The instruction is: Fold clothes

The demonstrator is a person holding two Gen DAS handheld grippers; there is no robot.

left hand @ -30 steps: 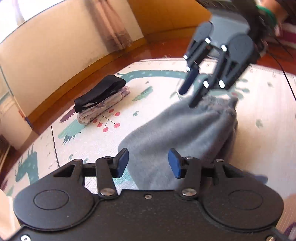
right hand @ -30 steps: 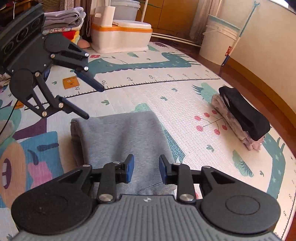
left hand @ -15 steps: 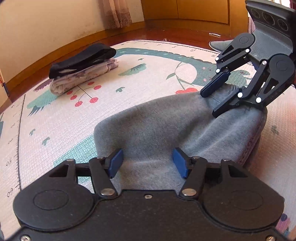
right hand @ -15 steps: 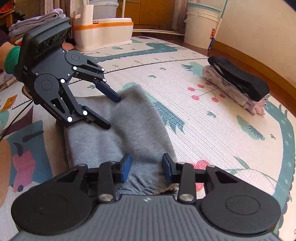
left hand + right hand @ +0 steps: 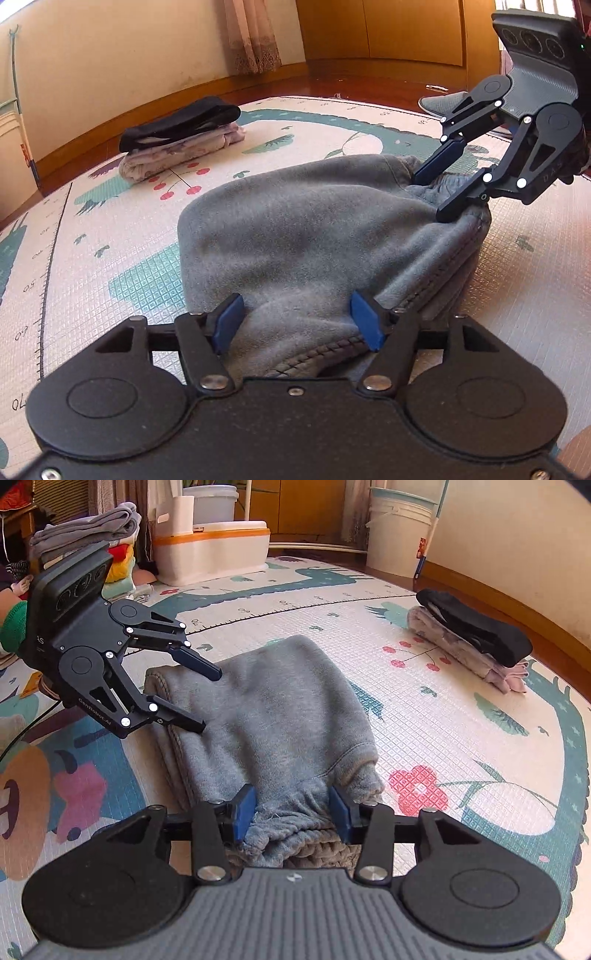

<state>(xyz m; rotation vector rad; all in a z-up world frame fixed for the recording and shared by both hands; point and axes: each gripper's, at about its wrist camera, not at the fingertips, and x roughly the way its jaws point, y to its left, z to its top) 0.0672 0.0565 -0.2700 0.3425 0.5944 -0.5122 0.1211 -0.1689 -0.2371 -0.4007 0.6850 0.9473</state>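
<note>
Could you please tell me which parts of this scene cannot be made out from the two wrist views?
- Grey garment: its near hem runs under the right hand-held gripper in the right wrist view, so layers beneath are hidden.
- Its type: folded over, unclear in both views.
- Left hand-held gripper: its body covers the garment edge below it in the left wrist view.
- Folded pile: lower layers are covered by the black item on top.
- The person: cut off by the edges.
</note>
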